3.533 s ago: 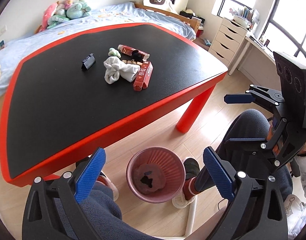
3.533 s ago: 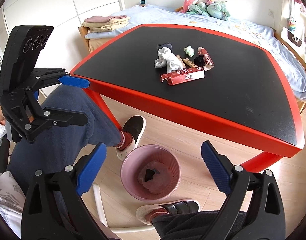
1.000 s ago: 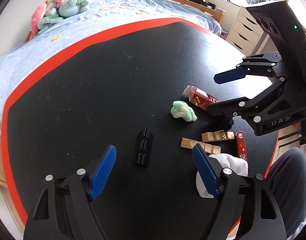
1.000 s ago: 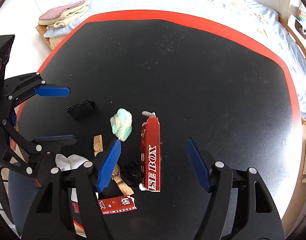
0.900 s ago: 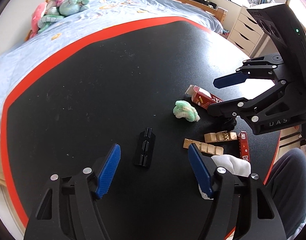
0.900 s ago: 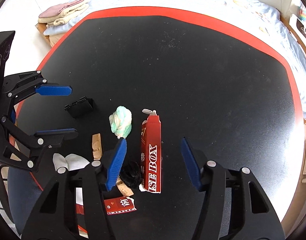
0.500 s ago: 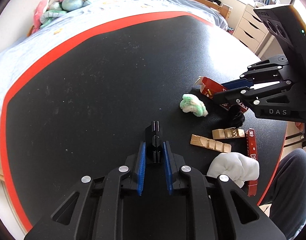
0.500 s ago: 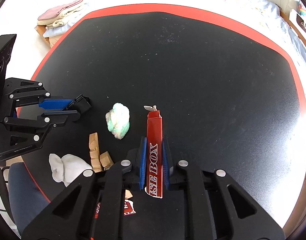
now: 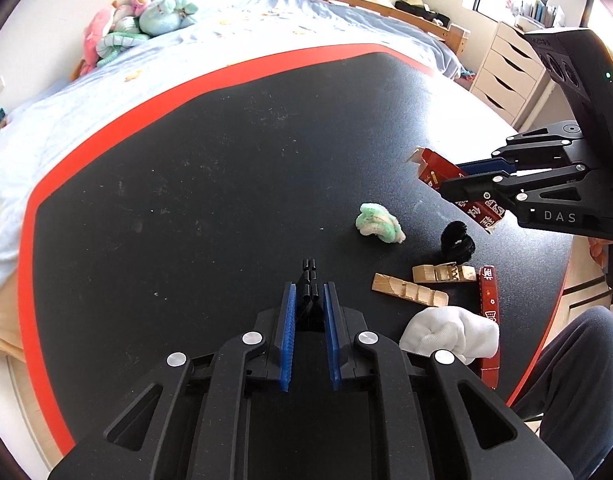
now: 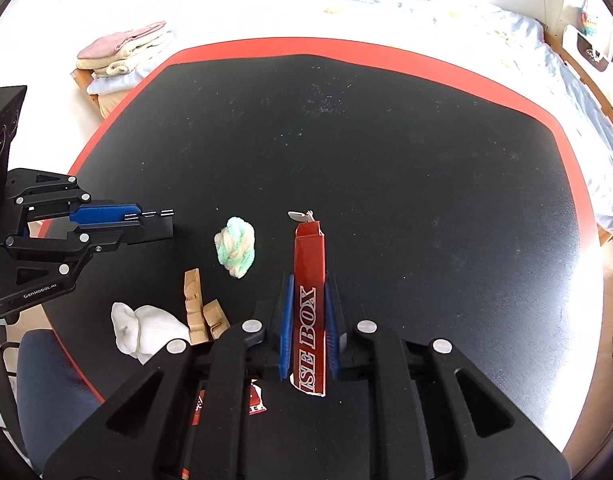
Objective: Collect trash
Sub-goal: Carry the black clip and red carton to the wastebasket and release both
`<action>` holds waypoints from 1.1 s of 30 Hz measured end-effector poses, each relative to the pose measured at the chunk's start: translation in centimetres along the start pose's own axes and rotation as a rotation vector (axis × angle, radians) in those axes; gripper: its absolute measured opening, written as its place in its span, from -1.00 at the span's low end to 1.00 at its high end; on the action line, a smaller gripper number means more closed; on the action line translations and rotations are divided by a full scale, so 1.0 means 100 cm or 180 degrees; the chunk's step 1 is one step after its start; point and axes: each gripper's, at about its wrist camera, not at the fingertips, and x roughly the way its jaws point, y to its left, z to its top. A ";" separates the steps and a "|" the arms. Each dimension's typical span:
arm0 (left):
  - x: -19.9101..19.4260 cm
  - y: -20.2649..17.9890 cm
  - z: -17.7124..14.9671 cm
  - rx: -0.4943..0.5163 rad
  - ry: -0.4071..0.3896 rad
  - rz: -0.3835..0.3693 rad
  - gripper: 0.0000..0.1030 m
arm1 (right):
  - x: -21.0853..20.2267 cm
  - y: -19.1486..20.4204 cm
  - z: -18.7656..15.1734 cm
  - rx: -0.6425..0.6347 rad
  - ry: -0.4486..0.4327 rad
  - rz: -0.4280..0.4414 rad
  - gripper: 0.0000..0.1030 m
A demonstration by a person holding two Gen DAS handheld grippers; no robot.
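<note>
Ribbed blue pads of the left gripper (image 9: 309,300) have just closed on a small black plastic clip (image 9: 309,280) above the matte black, red-edged table (image 9: 186,168); the right gripper (image 10: 308,312) clamps a long red cardboard box (image 10: 309,280), lifted beside a fuzzy green-white ball (image 10: 235,252).

Two fisheye views, each from a camera riding just behind a hand-held gripper, look steeply down, close over a black table (image 9: 186,184) with a red rim. The left camera faces the bed (image 9: 234,28) at 12 o'clock, with the right gripper (image 9: 462,180) at 3. The right camera sees the left gripper (image 10: 146,222) at 9. Both share the tabletop's litter, including a green-white wad (image 9: 380,226).
</note>
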 end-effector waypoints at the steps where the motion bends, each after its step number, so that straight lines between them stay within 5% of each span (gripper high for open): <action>1: -0.002 0.000 -0.001 -0.0004 -0.0014 0.0011 -0.75 | -0.003 0.000 -0.001 -0.0002 -0.0015 -0.0013 -0.74; 17: -0.027 -0.010 -0.007 0.0000 -0.0182 0.0043 -0.86 | -0.042 0.009 -0.014 -0.0031 -0.0263 -0.0010 -0.74; 33: -0.086 -0.056 -0.052 0.0044 -0.0574 -0.0098 -0.86 | -0.107 0.045 -0.083 -0.0254 -0.0619 0.0116 -0.74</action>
